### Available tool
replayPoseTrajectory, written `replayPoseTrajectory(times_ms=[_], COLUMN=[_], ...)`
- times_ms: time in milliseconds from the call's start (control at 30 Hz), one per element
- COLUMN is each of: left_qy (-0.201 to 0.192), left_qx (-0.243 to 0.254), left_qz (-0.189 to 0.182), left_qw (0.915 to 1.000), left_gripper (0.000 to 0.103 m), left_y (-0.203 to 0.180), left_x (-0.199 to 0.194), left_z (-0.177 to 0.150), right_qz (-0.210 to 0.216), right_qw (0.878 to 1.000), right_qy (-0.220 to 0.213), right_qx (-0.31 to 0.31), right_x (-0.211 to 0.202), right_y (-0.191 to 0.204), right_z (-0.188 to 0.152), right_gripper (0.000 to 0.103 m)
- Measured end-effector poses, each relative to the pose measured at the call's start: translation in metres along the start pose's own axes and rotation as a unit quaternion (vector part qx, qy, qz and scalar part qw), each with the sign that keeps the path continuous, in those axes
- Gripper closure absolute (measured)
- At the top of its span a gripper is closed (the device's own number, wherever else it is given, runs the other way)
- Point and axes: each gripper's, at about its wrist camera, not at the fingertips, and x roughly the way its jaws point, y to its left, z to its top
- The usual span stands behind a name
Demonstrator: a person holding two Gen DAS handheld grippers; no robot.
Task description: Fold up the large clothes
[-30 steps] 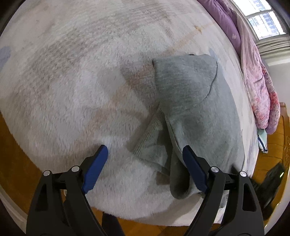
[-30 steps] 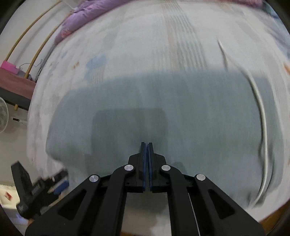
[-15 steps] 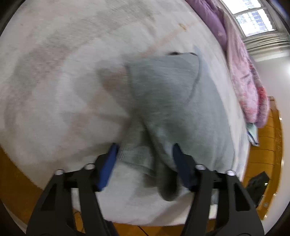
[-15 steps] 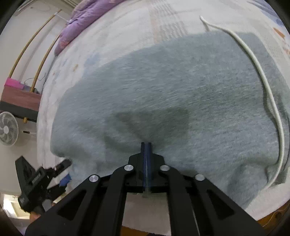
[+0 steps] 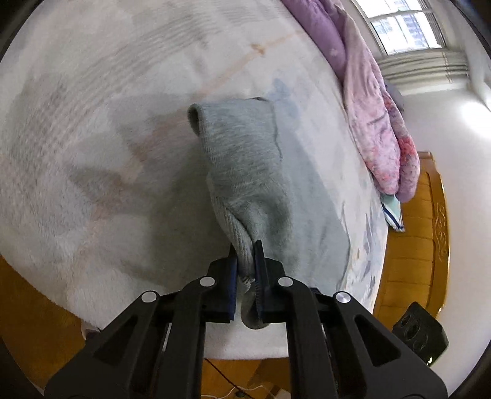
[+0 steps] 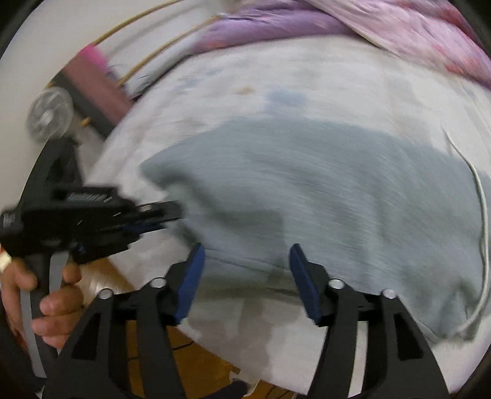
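Motion blur smears the grey garment [image 6: 322, 190], and the white cord [image 6: 483, 214] runs off the right edge.

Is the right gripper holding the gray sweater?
No, the right gripper stands open above the gray sweater, with nothing pinched between its blue pads.

Bright window [image 5: 402, 26], white walls [image 5: 454, 122], wooden floor [image 5: 27, 310].

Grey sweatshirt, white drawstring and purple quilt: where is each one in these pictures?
Grey sweatshirt [image 5: 242, 153]: left wrist view, on the raised sleeve.
White drawstring [image 6: 483, 202]: right wrist view, midway along the cord at the sweatshirt's right edge.
Purple quilt [image 5: 377, 122]: left wrist view, on the pink-purple heap beside the window.
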Motion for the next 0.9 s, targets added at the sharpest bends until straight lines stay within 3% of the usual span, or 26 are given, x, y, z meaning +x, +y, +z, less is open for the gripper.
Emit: replayPoseTrajectory(times_ms=[167,300,333,367,400,433,467,500,533,567,600,700,800,833,900], left_qy=[0.0,-0.003,-0.008,-0.013,-0.022,-0.028,-0.035,-0.041,-0.051,-0.066,-0.078,-0.094,-0.084,-0.078,-0.056], left_qx=[0.024,0.045,0.051,0.056,0.06,0.064,0.068,0.074,0.083,0.089,0.095,0.114,0.125,0.126,0.133], left_qz=[-0.004,0.002,0.007,0.012,0.006,-0.001,-0.007,-0.014,-0.023,-0.023,-0.025,-0.016,0.014,0.026,0.048], left_qw=[0.9997,0.999,0.9987,0.9983,0.9979,0.9976,0.997,0.9963,0.9949,0.9935,0.9921,0.9889,0.9886,0.9886,0.9883], left_gripper=[0.095,0.096,0.096,0.096,0.096,0.095,0.091,0.08,0.06,0.051,0.048,0.047,0.043,0.043,0.043], left_y=[-0.026,-0.037,-0.04,-0.042,-0.045,-0.047,-0.052,-0.056,-0.062,-0.068,-0.074,-0.091,-0.105,-0.108,-0.117], left_x=[-0.005,-0.012,-0.013,-0.014,-0.017,-0.021,-0.024,-0.029,-0.034,-0.04,-0.044,-0.046,-0.028,-0.021,0.003], left_z=[0.002,0.0,0.0,0.0,0.0,0.0,0.0,0.0,-0.001,-0.003,-0.004,-0.009,-0.014,-0.015,-0.019], right_qz=[-0.048,-0.061,-0.062,-0.059,-0.047,-0.034,-0.011,0.005,0.02,0.035,0.049,0.076,0.105,0.116,0.122], right_qw=[0.996,0.996,0.997,0.998,0.999,0.999,0.998,0.995,0.99,0.984,0.976,0.951,0.911,0.89,0.861], right_qy=[0.001,-0.013,-0.018,-0.015,-0.007,-0.001,-0.003,-0.008,-0.02,-0.035,-0.051,-0.09,-0.142,-0.168,-0.2], right_qx=[-0.07,-0.058,-0.046,-0.034,-0.016,0.023,0.065,0.099,0.137,0.17,0.204,0.285,0.373,0.408,0.452], right_x=[0.03,0.047,0.048,0.051,0.053,0.053,0.051,0.046,0.038,0.028,0.017,-0.011,-0.045,-0.06,-0.078], right_y=[0.028,0.025,0.022,0.018,0.013,0.002,-0.009,-0.018,-0.029,-0.039,-0.049,-0.079,-0.115,-0.132,-0.153], right_z=[0.013,0.028,0.033,0.037,0.041,0.045,0.046,0.046,0.046,0.045,0.045,0.038,0.019,0.006,-0.015], right_gripper=[0.042,0.042,0.05,0.076,0.086,0.09,0.091,0.092,0.092,0.092,0.092,0.092,0.092,0.092,0.092])
